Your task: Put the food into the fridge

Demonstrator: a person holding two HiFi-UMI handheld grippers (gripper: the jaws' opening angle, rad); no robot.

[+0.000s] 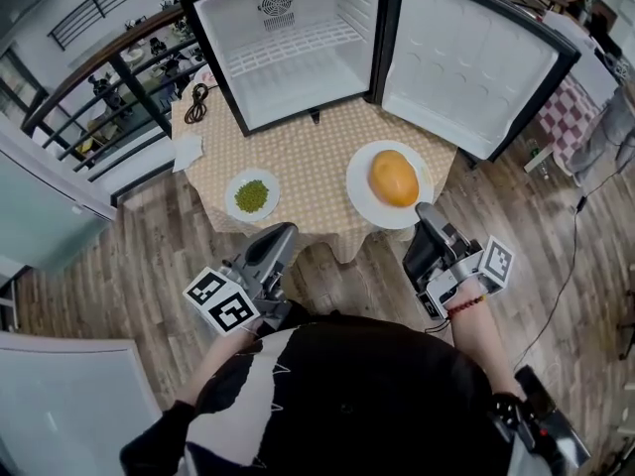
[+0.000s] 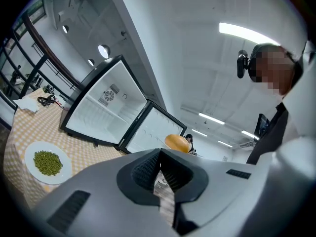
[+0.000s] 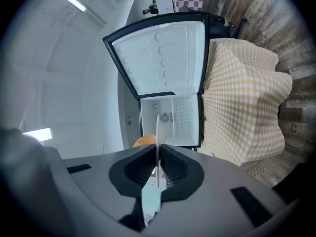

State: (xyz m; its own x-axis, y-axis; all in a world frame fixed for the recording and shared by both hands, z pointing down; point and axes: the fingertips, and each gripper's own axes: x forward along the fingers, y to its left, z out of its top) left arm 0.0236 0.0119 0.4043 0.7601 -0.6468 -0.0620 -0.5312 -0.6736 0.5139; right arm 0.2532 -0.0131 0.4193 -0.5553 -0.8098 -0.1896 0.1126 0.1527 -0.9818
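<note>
Left of my left gripper I see wood-plank floor and a black railing (strip lights glow overhead).

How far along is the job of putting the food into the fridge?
Done: the fridge stands open, its shelves bare. In hand: the right gripper is shut on the rim of the white plate carrying the orange food; it is not yet inside. Left: that plate and the plate of green peas, which sits untouched on the table. The left gripper is shut and empty.
</note>
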